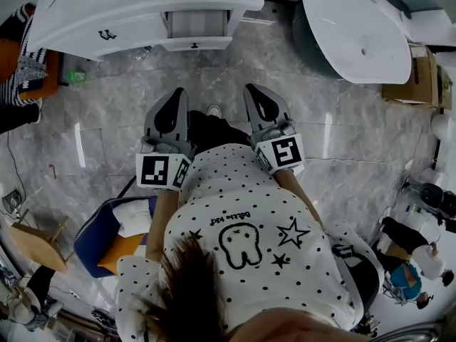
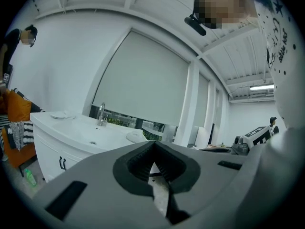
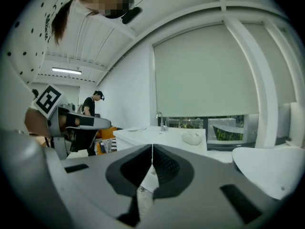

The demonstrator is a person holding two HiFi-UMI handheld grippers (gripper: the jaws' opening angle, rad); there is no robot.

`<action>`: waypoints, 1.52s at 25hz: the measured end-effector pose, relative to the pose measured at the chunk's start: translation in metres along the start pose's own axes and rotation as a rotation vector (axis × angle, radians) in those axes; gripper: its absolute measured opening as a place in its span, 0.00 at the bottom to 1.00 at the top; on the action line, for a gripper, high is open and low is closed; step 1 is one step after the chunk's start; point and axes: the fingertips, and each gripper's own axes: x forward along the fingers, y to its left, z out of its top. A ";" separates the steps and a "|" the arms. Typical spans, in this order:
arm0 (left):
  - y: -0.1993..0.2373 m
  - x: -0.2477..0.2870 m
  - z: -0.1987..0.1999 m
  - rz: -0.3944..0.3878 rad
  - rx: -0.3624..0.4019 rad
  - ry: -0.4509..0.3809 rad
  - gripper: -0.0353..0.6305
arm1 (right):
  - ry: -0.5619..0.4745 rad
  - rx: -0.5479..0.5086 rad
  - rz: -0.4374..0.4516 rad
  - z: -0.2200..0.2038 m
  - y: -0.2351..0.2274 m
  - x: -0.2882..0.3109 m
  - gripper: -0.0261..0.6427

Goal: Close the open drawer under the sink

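Drawer (image 1: 196, 28) under the sink is pulled out of the white vanity cabinet (image 1: 107, 20) at the top of the head view, so it's open, with its front panel facing the person. Both grippers point roughly that way over the grey marble-look floor (image 1: 100, 120), side by side and well short of the drawer. The left gripper (image 2: 153, 146) has its jaws pressed together with nothing in them, same deal for the right gripper (image 3: 152, 148). The faucet (image 2: 101, 114) sits on top of the vanity, and a big white tub (image 1: 356, 27) stands off to the right.
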 end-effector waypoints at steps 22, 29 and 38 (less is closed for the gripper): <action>0.055 0.093 0.034 -0.124 -0.001 0.033 0.06 | 0.020 0.044 -0.111 0.021 -0.027 0.085 0.06; 0.079 0.107 0.040 -0.140 0.007 0.033 0.06 | 0.015 0.045 -0.140 0.024 -0.027 0.106 0.06; 0.099 0.117 0.031 -0.154 -0.006 0.080 0.06 | 0.038 0.064 -0.179 0.018 -0.030 0.122 0.06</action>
